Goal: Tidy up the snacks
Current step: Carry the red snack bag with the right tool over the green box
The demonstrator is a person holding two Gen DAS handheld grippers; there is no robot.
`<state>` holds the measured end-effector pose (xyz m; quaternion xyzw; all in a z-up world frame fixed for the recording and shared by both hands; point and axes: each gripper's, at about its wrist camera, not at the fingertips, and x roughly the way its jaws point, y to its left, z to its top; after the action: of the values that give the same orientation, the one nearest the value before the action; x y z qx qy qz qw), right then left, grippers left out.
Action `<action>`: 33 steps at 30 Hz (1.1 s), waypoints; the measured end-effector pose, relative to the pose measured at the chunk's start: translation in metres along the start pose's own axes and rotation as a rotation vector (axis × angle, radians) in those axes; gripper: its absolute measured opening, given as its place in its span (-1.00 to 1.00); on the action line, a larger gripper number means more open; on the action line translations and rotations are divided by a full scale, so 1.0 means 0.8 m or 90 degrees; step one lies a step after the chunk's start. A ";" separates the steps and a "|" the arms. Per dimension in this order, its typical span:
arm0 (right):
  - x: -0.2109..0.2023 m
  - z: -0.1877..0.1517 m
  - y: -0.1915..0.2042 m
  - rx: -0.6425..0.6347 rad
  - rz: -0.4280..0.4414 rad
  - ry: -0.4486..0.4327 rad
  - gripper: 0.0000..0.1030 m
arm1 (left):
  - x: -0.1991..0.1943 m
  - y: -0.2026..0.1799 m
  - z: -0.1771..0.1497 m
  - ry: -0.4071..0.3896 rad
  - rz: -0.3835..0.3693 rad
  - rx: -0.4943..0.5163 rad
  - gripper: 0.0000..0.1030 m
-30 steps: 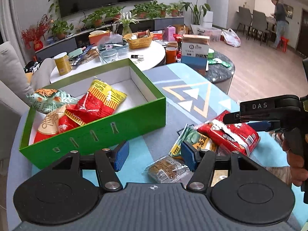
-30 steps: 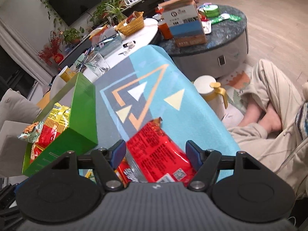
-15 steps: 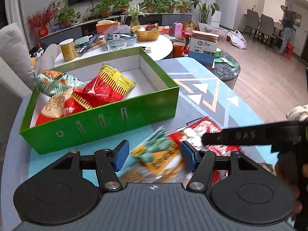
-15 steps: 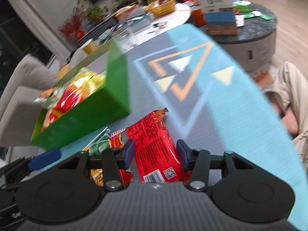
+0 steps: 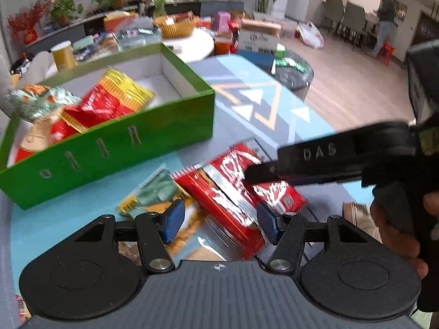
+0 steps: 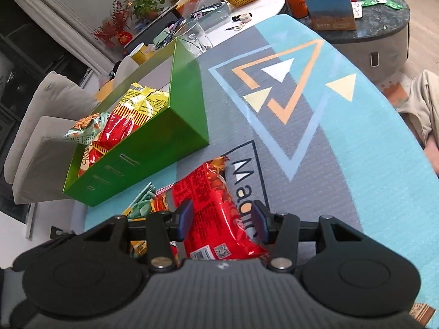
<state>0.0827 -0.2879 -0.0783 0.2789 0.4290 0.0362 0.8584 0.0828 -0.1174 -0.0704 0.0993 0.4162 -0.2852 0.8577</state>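
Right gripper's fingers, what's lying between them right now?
In the right wrist view, a red snack packet lies between the right gripper fingers, over the patterned mat.

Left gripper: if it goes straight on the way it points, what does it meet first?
Probably the red snack packet lying between the left gripper fingers; the green box sits further on and leftward. Blur leaves depth uncertain.

Wood floor [image 5: 343, 82], dining chairs [image 5: 343, 16], grey sofa [image 6: 52, 126].

Green box [image 6: 153, 148], red snack packet [image 6: 216, 213], blue-and-grey mat [image 6: 343, 164] with orange triangle.
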 end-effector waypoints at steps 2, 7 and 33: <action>0.003 0.000 0.004 -0.008 0.001 0.002 -0.28 | 0.009 -0.002 -0.002 0.012 0.007 -0.003 0.12; 0.007 -0.001 0.012 -0.032 -0.001 0.003 -0.27 | 0.017 0.005 0.002 0.020 -0.018 -0.036 0.19; -0.044 0.043 0.106 -0.099 0.095 -0.124 -0.31 | -0.079 0.017 0.068 -0.170 0.053 -0.013 0.09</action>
<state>0.1011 -0.2423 0.0068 0.2447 0.3176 0.1056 0.9100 0.0954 -0.1027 0.0122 0.0689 0.2967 -0.2561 0.9174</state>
